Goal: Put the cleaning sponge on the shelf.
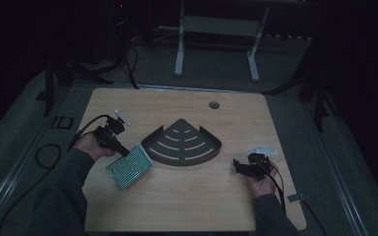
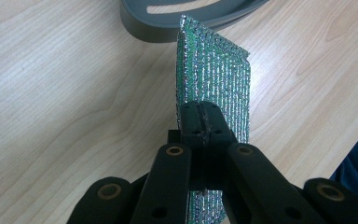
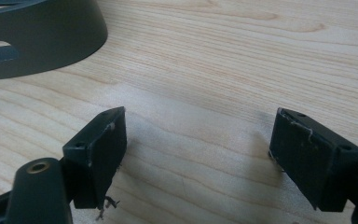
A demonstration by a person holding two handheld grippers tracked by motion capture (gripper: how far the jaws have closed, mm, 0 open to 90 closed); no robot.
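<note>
Left hand-held gripper carries the glittery green sheet toward the slotted corner tray.

The worktop (image 1: 187, 196) bears the dark quarter-round tray (image 1: 183, 142) at its centre; nothing lies in the tray, and its slots are bare. The green sheet (image 1: 129, 166) hangs tilted just beside the tray's left corner, pinched at one edge. The left hand-held gripper (image 2: 200, 122) has its jaws fully closed on that edge; keep the clamp firm and clear the tray rim before lowering. The right hand-held gripper (image 3: 198, 158) rests near the tray's right side, jaws spread wide and holding nothing.
</note>
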